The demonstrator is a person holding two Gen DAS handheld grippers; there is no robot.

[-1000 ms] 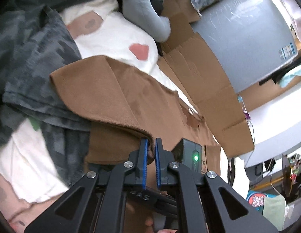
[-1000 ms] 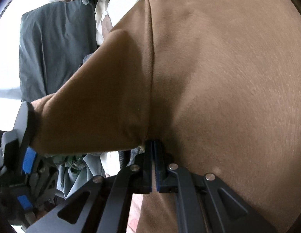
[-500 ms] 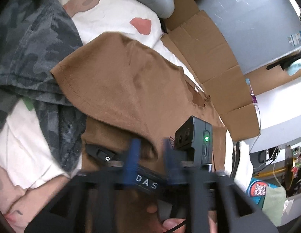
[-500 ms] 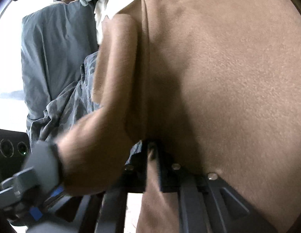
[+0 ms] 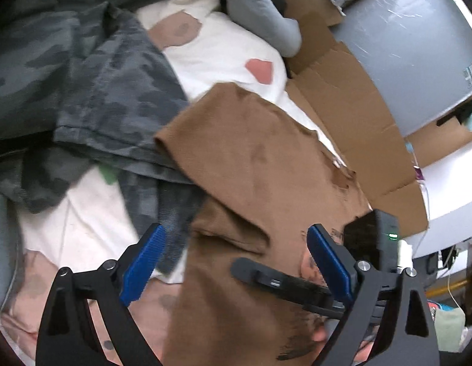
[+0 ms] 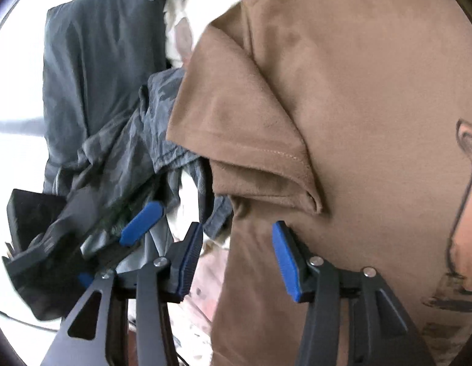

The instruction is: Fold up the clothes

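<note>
A brown T-shirt [image 5: 260, 167] lies flat on the bed, its sleeve [image 6: 251, 140] folded over onto the body, and a dark print [image 6: 461, 213] shows near the lower right. My left gripper [image 5: 236, 262] hovers just above the shirt's near part. Its jaws are opening wide and the blue pads touch nothing. My right gripper [image 6: 237, 259] sits at the shirt's edge below the folded sleeve, jaws opening. The cloth lies under the gap, not pinched. Each gripper shows in the other's view: the right gripper [image 5: 297, 283] and the left gripper [image 6: 141, 225].
A grey camouflage garment [image 5: 108, 85] lies crumpled to the left of the shirt. The white sheet with pink patches [image 5: 230, 48] shows behind it. Flattened cardboard [image 5: 358, 106] and a grey panel [image 5: 413, 39] stand to the right. A dark grey cover [image 6: 92, 61] lies at the far left.
Both grippers were shut on the brown shirt's cloth and have let it go. The lifted sleeve has dropped flat onto the shirt, and both grippers have drawn back a little.
</note>
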